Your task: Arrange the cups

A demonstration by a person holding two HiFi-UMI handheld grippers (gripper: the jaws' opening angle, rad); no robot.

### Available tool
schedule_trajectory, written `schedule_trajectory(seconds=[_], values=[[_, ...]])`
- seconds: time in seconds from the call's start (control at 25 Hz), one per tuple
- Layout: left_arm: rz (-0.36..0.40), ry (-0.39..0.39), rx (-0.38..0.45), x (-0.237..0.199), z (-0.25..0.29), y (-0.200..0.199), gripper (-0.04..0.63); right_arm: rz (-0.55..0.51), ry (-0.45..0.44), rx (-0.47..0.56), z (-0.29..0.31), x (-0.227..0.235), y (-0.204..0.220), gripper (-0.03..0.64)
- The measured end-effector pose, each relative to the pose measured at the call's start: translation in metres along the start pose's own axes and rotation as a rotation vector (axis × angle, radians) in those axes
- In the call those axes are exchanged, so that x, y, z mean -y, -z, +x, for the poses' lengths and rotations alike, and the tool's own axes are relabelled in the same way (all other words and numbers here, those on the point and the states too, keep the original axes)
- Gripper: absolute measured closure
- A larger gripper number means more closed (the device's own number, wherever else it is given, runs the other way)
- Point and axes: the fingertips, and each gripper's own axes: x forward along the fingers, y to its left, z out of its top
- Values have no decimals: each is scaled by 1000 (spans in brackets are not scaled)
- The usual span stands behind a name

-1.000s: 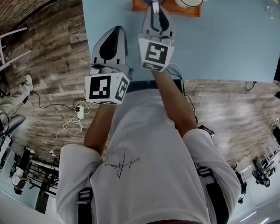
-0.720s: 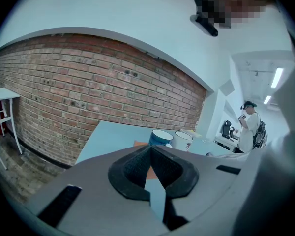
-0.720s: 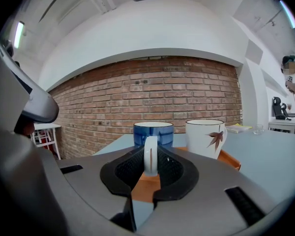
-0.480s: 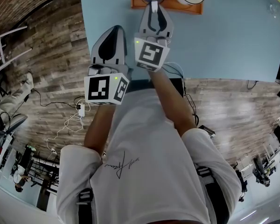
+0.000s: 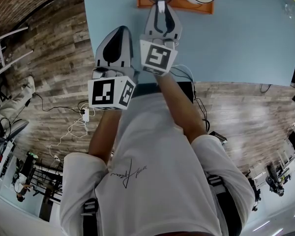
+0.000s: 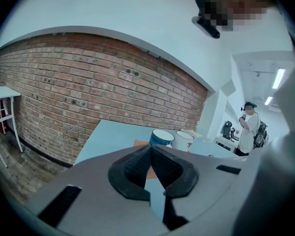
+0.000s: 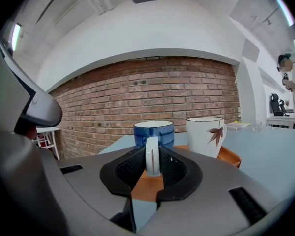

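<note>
Desk (image 5: 236, 38), pale blue. Orange tray (image 5: 141, 0) on its left half, set back from the near edge; the far edge is cut off in the head view.

Blue cup (image 7: 154, 130) stands upright in the tray's left part, long axis vertical, mouth up, white inside. Its white handle (image 7: 153, 156) points straight back toward the near edge, loop standing on end.

White cup (image 7: 205, 134) (brown leaf print on the side) stands upright just beside the blue cup, in the tray's right part. Its handle is turned to the right as the right gripper view shows it. I cannot tell whether the two cups touch.

Right claw (image 7: 153, 154): reaches in from the near edge, roughly level, and is clamped on the blue cup's handle, one pad on each flat side of the loop. Cup base sits on the tray.

Left claw (image 6: 150, 149): tips together, nothing between them. In the head view it is over the near left corner of the desk, well apart from the tray, pointing toward the far edge. Whether it rests on the desk or hangs above it cannot be told.
</note>
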Motion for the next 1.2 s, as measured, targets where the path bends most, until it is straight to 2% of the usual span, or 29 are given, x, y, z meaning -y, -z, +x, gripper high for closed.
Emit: schedule_trajectory(seconds=[0.68, 1.2], values=[[-11, -4, 3, 1, -3, 1, 588, 24, -25, -3, -3, -5, -1, 533], [-23, 19, 17, 4, 8, 0, 588, -15, -43, -28, -13, 2, 6, 514]])
